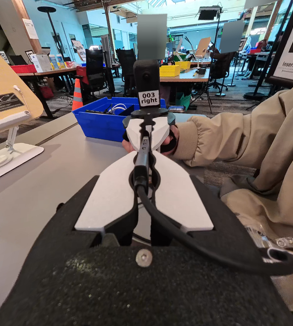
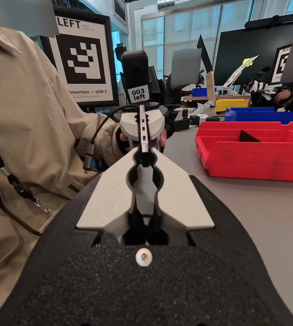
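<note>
Grey bench [image 1: 27, 185] in open workshop. Lamp stand [image 1: 10, 153] far left, blue bin [image 1: 100, 123] behind. Left tongs [image 1: 143, 159] clamp grey hub [image 1: 145, 150], black cable [image 1: 186, 234] trailing right. Right tongs [image 2: 145, 155] closed, pinching small black plug [image 2: 145, 161] at hub's end. Red bin [image 2: 248, 151] at right.

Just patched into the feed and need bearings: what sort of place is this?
Probably a shared lab or workshop: a grey worktable with a red parts bin, a framed marker board, and further tables with yellow bins behind.
</note>
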A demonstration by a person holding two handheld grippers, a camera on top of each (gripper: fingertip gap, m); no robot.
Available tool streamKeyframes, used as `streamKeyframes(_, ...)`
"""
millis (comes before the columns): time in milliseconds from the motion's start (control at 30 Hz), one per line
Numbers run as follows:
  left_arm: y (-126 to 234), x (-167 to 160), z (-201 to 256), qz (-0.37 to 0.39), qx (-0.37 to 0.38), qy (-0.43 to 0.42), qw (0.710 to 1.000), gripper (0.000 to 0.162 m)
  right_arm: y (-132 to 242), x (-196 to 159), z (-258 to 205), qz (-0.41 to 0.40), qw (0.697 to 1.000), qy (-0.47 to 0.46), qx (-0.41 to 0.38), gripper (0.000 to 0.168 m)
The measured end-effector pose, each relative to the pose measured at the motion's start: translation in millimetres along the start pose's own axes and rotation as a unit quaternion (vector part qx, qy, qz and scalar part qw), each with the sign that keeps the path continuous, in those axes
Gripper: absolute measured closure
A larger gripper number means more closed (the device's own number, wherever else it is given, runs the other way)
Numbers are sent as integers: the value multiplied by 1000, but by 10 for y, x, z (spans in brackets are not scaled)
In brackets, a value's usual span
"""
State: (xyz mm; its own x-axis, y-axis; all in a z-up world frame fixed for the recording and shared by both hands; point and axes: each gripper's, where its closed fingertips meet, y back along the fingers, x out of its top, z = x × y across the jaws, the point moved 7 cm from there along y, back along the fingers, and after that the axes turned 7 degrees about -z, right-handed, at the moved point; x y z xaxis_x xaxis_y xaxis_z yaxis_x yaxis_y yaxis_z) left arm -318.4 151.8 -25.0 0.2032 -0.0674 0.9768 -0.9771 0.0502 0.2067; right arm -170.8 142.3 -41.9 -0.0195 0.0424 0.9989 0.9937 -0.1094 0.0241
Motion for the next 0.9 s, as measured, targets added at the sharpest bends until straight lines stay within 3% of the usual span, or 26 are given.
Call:
streamKeyframes(600,-5,-153,-9,-13,-32,-35,999,152,-162,-156,-5,-54,999,-2,2,160)
streamKeyframes(900,-41,-186,18,-52,-6,-104,993,152,-200,-198,-8,-101,995,18,-11,160)
